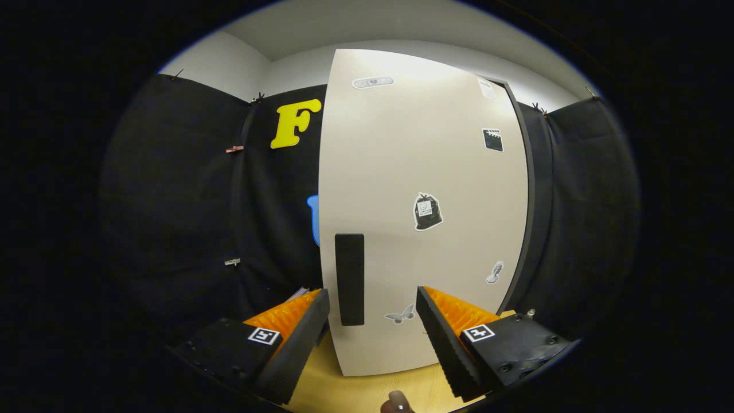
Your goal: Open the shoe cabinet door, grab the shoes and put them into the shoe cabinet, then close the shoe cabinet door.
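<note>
**Jaws spread before a shoe cabinet door seen at a slant**

Gripper view: The gripper (373, 321) is held low in the frame with its jaws spread wide apart and nothing between them. The fingers (298, 338) are wedge-shaped, with ribbed inner faces suited to gripping, and each carries a small square marker.

The shoe cabinet door (424, 218) fills the centre of the frame as a tall, smooth, pale panel with a matt finish. A dark rectangular handle (350, 279) is set upright near its left edge, just beyond the left finger, so the jaws appear lined up toward it. A dark strip is seen along the door's right edge. Whether the door is fully closed or slightly ajar cannot be told, and the cabinet's inside is hidden.

Several small flat stickers (428, 211) are scattered over the panel. The wooden surface (367, 393) at the bottom centre is light and smooth. Such a scene would fit a door about to be pulled open as well as one being pushed closed.
</note>
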`<state>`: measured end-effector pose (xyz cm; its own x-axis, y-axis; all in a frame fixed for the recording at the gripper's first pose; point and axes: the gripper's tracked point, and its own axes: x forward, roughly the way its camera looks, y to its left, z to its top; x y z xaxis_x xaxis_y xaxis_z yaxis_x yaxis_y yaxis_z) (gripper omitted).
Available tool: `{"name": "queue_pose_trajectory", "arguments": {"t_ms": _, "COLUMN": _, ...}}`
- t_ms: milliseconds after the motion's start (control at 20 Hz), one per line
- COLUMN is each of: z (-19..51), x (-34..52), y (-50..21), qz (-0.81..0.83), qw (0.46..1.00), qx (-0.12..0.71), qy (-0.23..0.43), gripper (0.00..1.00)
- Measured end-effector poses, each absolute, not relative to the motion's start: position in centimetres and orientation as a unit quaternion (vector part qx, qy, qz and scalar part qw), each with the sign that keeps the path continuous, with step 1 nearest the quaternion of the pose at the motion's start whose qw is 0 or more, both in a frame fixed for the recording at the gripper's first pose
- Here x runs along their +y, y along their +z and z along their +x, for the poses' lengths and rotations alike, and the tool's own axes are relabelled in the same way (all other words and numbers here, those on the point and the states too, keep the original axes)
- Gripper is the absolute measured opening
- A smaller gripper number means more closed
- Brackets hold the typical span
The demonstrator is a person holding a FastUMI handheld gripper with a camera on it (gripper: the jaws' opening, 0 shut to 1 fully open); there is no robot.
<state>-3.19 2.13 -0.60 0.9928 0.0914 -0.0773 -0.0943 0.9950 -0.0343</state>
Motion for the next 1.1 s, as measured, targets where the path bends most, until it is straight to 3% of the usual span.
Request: {"name": "queue_pose_trajectory", "arguments": {"t_ms": 1100, "z": -3.3, "x": 2.1, "y": 1.4, "qz": -0.022, "qw": 0.999, "qx": 0.022, "qy": 0.012, "gripper": 0.99}}
